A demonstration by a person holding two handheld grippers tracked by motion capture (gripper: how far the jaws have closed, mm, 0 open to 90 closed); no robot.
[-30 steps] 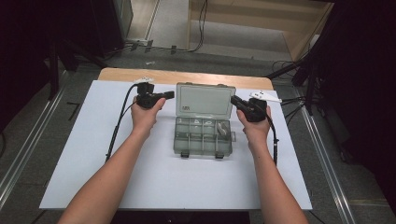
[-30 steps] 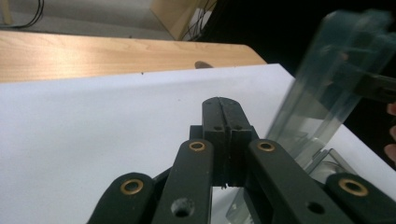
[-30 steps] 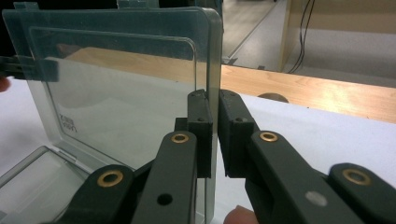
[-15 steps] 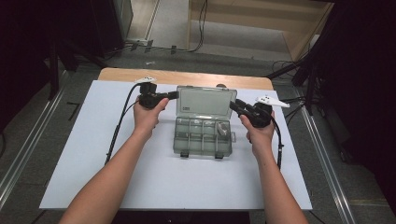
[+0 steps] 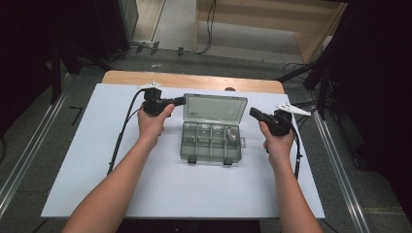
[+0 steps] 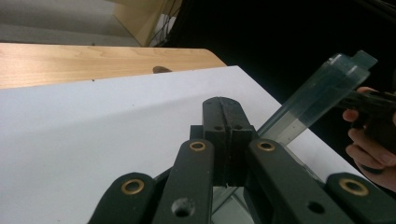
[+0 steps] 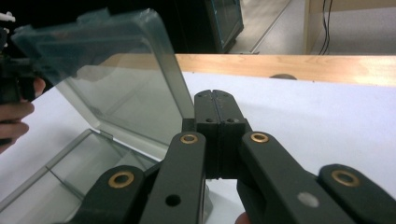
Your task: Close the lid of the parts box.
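Note:
A clear plastic compartment box (image 5: 211,145) sits mid-table, its lid (image 5: 214,107) open and standing up at the back. My left gripper (image 5: 180,101) is shut with its tip at the lid's upper left corner; I cannot tell if it touches. In the left gripper view the shut left gripper (image 6: 227,105) has the lid (image 6: 322,88) edge-on just to its right. My right gripper (image 5: 253,113) sits a little off the lid's right edge. Its jaws have just closed, with nothing between them. In the right gripper view the right gripper (image 7: 215,95) has the lid (image 7: 107,70) to its left.
The box rests on a white sheet (image 5: 97,184) over a wooden table (image 5: 194,80). Black cables (image 5: 121,136) trail from both grippers along the sheet. Dark stands and floor cables lie beyond the table's far edge.
My right gripper has drawn away to the right from the lid's right corner. The left gripper and the lid have stayed where they were.

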